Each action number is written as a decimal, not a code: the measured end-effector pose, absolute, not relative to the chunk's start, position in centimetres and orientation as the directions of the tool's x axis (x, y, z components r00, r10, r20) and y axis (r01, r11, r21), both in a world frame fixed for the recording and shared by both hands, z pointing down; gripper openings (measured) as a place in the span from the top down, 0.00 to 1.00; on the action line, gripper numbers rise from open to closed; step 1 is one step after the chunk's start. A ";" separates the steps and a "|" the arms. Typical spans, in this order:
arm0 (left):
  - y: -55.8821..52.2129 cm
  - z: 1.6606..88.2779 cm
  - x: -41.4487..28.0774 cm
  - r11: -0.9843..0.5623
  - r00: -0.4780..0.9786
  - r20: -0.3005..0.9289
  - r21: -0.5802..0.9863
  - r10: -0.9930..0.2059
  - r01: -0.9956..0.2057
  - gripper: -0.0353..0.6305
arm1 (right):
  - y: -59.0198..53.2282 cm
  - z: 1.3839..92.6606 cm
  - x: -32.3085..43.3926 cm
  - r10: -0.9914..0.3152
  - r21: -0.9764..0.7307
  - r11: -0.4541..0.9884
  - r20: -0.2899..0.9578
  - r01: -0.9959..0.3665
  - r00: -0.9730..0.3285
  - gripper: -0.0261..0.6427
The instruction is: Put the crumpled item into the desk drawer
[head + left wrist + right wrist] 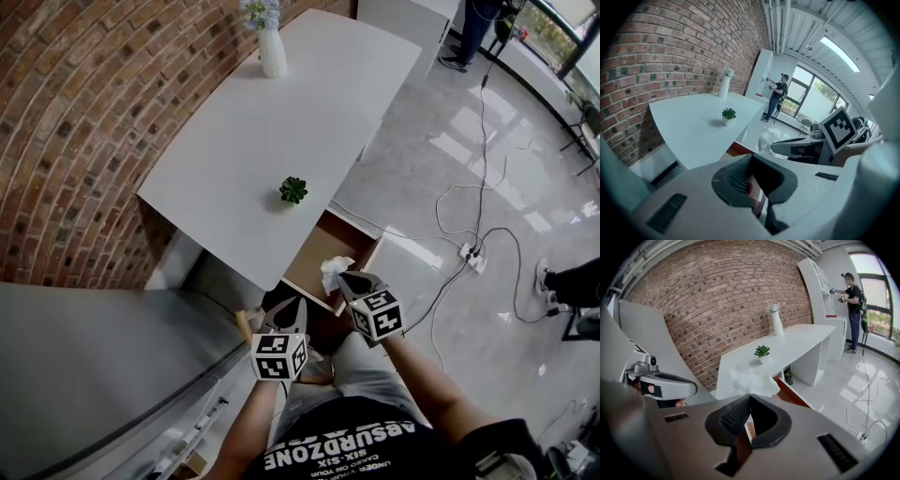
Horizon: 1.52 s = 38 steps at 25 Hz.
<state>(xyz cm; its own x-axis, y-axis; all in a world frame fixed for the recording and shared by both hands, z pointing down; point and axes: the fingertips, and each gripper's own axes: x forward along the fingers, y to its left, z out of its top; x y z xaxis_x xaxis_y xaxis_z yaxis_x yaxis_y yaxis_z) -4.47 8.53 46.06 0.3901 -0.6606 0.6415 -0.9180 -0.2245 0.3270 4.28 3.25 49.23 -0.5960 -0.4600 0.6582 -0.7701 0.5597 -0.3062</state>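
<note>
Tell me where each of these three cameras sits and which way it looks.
Head view: on the person's head, looking steeply down at desk, open drawer, both forearms, left gripper, right gripper.
Left gripper view: on the left gripper, looking along its jaws over the desk; the right gripper shows.
Right gripper view: on the right gripper, looking along its jaws, shut on the tissue; the left gripper shows.
Shared: both gripper views show the plant.
</note>
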 end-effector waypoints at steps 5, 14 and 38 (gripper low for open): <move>8.3 46.6 -4.6 -0.225 0.396 0.649 0.333 -0.649 -0.916 0.94 | 3.1 50.2 4.0 -0.445 -0.314 0.551 0.673 -0.773 -0.590 0.96; 7.8 47.3 -4.9 -0.224 0.401 0.656 0.339 -0.640 -0.914 0.94 | 3.2 51.9 3.6 -0.417 -0.323 0.541 0.698 -0.776 -0.581 0.96; 7.7 48.9 -4.3 -0.199 0.397 0.669 0.355 -0.628 -0.913 0.94 | 2.6 55.4 4.2 -0.364 -0.294 0.578 0.742 -0.761 -0.563 0.96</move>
<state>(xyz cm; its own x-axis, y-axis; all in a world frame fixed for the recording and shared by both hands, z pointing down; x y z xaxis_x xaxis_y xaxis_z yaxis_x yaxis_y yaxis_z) -4.29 7.74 48.89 0.3974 -0.6284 0.6688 -0.9132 -0.1992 0.3555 4.17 2.56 55.36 -0.5630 -0.3644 0.7418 -0.7614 0.5777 -0.2941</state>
